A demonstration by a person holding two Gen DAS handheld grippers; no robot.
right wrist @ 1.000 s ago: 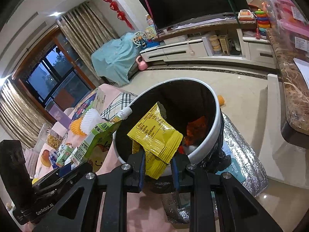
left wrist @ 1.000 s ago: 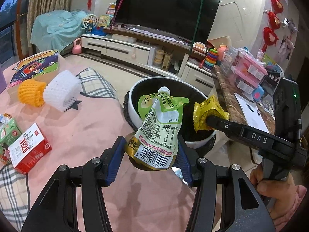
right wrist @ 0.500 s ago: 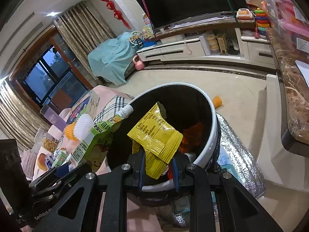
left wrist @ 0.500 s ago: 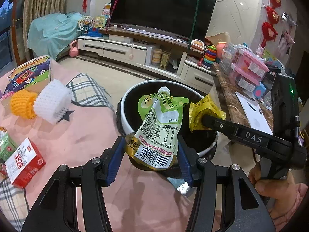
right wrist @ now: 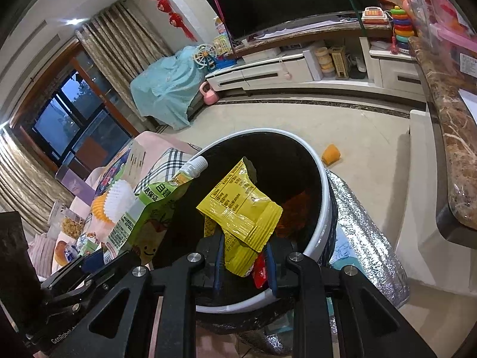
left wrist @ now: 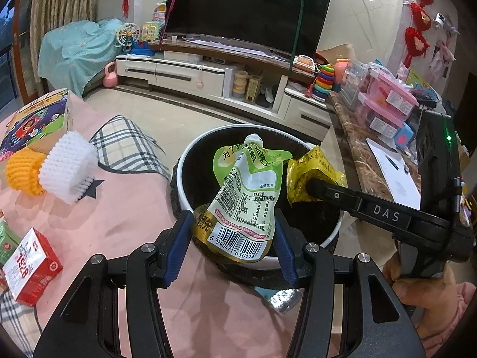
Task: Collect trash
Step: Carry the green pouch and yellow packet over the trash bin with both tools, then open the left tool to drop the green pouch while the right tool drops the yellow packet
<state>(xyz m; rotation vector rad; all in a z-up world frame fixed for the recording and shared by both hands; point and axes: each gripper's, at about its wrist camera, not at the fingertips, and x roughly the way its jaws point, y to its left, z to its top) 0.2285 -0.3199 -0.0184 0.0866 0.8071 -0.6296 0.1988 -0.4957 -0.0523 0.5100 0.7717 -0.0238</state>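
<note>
From the left wrist camera, the left tongs [left wrist: 234, 246] are clamped on the lower edge of a green pouch [left wrist: 247, 200], barcode end down and white cap up. The pouch hangs over the near part of the bin [left wrist: 182, 164], a white-rimmed round bin with a dark liner that stands against the edge of the pink bedspread [left wrist: 119, 208]. To the right, the right tongs [left wrist: 310, 186] reach in over the bin with a yellow wrapper [left wrist: 316, 168] at their tip. A red box [left wrist: 32, 264] and a white foam net [left wrist: 67, 165] lie on the bedspread, well apart from the bin, likely next to collect.

From the right wrist camera, the right tongs [right wrist: 243, 264] are closed on the wrapper's [right wrist: 243, 208] lower corner, and the wrapper sits squarely above the bin's [right wrist: 323, 179] open mouth, where orange and red scraps already lie. The pouch [right wrist: 149, 211] shows at the left, near the rim; whether it is fully inside the rim line is hard to judge through this lens.

To finish the drop well, the wrapper can probably go first, since it is well centred. The pouch should be carried a little further over the opening before the left tongs part, so it does not catch the rim and slide back onto the bedspread. Release low and without a flick; both items are light.
</note>
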